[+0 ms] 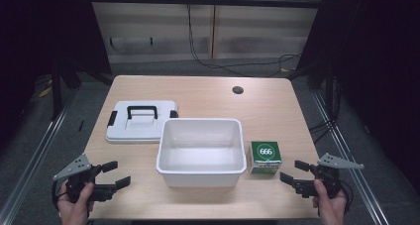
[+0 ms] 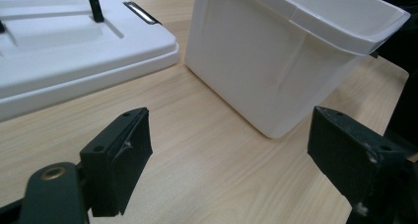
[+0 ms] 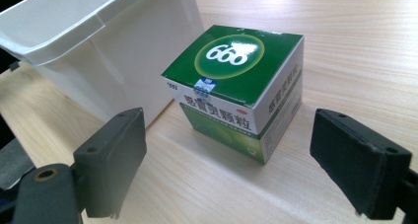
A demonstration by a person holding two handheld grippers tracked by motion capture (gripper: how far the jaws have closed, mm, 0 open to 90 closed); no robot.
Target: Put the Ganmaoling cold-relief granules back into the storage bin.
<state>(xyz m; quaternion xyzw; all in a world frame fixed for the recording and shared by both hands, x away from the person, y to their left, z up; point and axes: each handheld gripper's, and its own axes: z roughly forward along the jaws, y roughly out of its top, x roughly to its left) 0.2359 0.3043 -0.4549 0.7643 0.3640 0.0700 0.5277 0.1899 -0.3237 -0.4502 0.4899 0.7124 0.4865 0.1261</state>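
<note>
Fingers: both black two-jaw grippers, left gripper and right gripper, are hovering with jaws apart.
Surface: light wooden table is bearing a green-and-white cardboard box and a white plastic tub.
Room: dark floor with trailing cables.

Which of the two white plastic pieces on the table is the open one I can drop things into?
The white tub at the table's middle: it is deep, open-topped and empty. The other piece, the flat lid with a black handle, lies behind its left corner.

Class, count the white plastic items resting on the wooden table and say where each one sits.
2. The open white bin stands at the table's middle, beside the green box. The white lid with a black handle lies flat at its left, farther back.
</note>
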